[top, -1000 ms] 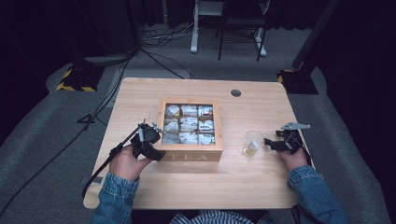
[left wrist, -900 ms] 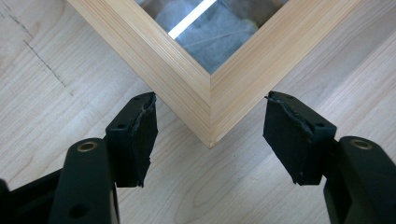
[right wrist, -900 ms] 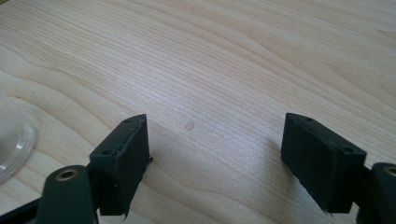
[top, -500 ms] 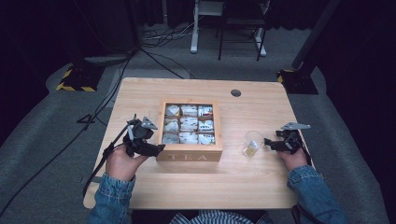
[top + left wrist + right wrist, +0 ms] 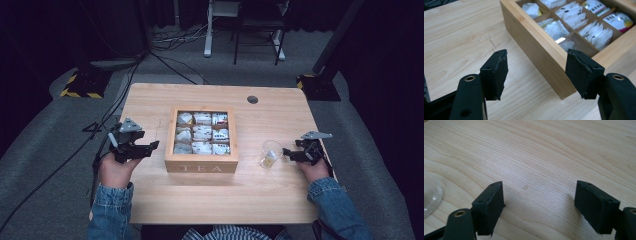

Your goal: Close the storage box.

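The left claw [image 5: 150, 146] hangs with its jaws apart and empty, just beside the left wall of the square wooden tea box [image 5: 202, 164] of white sachets at the middle of the pale wooden surface [image 5: 280, 195]. The right claw [image 5: 286, 153], also spread and empty, sits near the small clear glass cup [image 5: 269, 154]. This looks like the approach step; next, a jaw-open reach into a compartment for a sachet.

The wooden box [image 5: 202, 165] reads "TEA" on its front wall.
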Demonstrator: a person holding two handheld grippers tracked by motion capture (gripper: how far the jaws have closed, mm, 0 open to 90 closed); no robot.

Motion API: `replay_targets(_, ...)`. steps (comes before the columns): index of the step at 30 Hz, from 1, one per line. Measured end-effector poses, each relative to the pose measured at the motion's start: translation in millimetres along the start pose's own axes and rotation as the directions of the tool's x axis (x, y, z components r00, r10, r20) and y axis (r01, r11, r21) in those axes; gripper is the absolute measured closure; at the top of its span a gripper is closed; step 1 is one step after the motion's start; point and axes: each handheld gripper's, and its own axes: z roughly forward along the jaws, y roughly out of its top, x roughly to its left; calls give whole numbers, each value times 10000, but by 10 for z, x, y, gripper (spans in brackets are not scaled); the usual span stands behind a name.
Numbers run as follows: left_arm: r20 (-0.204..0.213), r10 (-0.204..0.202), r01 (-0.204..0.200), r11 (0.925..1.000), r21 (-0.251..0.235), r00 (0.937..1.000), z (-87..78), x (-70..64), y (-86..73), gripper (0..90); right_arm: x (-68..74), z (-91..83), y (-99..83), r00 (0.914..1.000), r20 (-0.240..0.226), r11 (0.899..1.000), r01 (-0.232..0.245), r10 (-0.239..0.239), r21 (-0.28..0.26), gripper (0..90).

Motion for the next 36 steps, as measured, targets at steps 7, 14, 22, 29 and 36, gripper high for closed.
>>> replay_targets(7,-277,-374,370,9992,-126,9989,67,226,-127,351,1,-3,-2,10000,-26,10000,12,-12,5,240)
replay_targets(14,-697,-579,594,9980,197,9959,219,345,-215,354,2,-3,-2,10000,-28,10000,-9,9,-2,240)
replay_targets(22,-728,-426,463,9977,499,9964,399,424,-304,346,3,-4,-3,10000,-40,10000,6,-6,-6,240)
replay_targets(29,-659,-217,284,9943,1023,9976,615,418,-374,346,4,-5,-4,10000,-43,10000,14,-14,-8,241)
replay_targets(36,-625,-154,229,9923,1219,9979,757,429,-437,347,4,-5,-4,10000,-43,10000,11,-11,-6,241)
